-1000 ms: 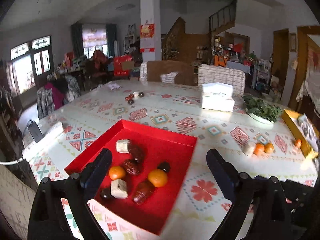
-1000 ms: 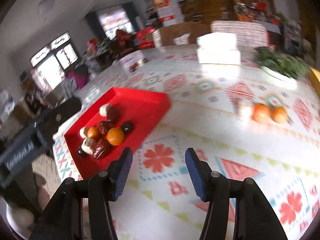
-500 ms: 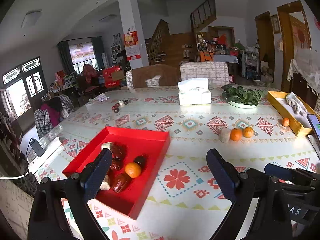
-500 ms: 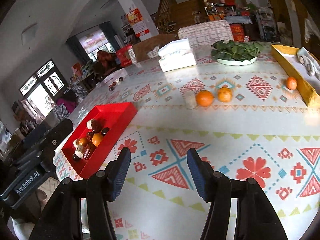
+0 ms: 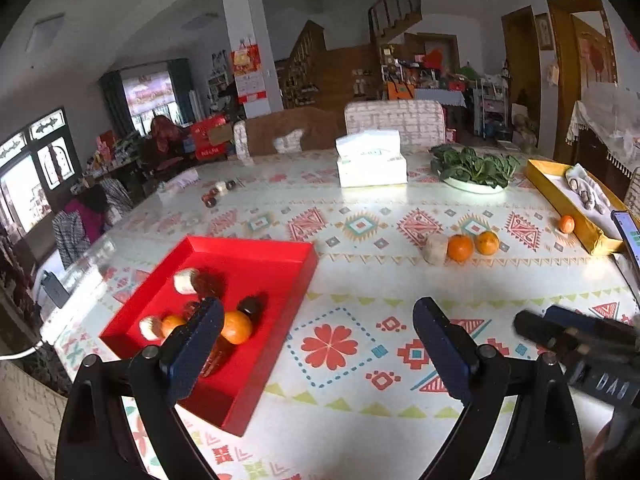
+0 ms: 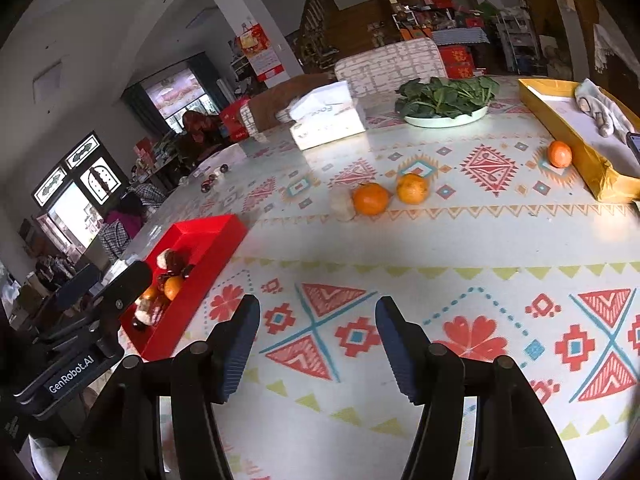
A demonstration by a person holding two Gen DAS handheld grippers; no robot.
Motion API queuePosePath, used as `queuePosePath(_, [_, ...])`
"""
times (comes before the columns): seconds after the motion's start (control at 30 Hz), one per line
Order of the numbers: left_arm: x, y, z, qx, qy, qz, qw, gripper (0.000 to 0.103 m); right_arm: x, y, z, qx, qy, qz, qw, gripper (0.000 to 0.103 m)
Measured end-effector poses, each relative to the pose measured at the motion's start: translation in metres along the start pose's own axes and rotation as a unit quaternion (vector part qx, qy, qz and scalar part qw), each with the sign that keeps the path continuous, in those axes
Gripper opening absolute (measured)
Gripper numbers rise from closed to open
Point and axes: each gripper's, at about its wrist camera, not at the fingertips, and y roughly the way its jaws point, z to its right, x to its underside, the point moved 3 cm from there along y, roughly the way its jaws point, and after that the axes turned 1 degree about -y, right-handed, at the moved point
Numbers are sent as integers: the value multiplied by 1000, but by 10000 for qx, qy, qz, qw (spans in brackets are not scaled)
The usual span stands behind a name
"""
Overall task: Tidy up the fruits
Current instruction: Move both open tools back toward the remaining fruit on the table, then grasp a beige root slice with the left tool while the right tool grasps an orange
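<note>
with both our left claw (image 5: 316, 344) and right claw (image 6: 316, 344) released and empty, a hasty reach could roll the round oranges (image 6: 370, 199) across the slick table (image 6: 440, 248).

Patterned table (image 6: 440, 240) bears red tray (image 6: 208, 236); oranges (image 6: 370, 199); tissue box (image 6: 326, 124).

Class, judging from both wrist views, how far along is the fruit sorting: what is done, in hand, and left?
Done: several oranges and dark fruits lie in the red rectangular tray. In hand: nothing; the left tongs and right tongs are open over the patterned tablecloth. Left: two oranges mid-table, a pale lump beside them, one small orange beside the yellow box.
</note>
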Motion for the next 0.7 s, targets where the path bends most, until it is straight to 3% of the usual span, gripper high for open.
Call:
queuePosePath(0.33, [14,50,-2,629,-464,-647,9948,95,-56,8,66,869,-92,-105,9961,65])
queuePosePath(0.57, [2,74,3,1228,-641,-871,9865,95,-92,77,82,760,-50,-459,9960,65])
queuePosePath(0.7, [-15,90,5,1360,-691,-853,9846,95,-100,111,84,563,135,-629,9963,64])
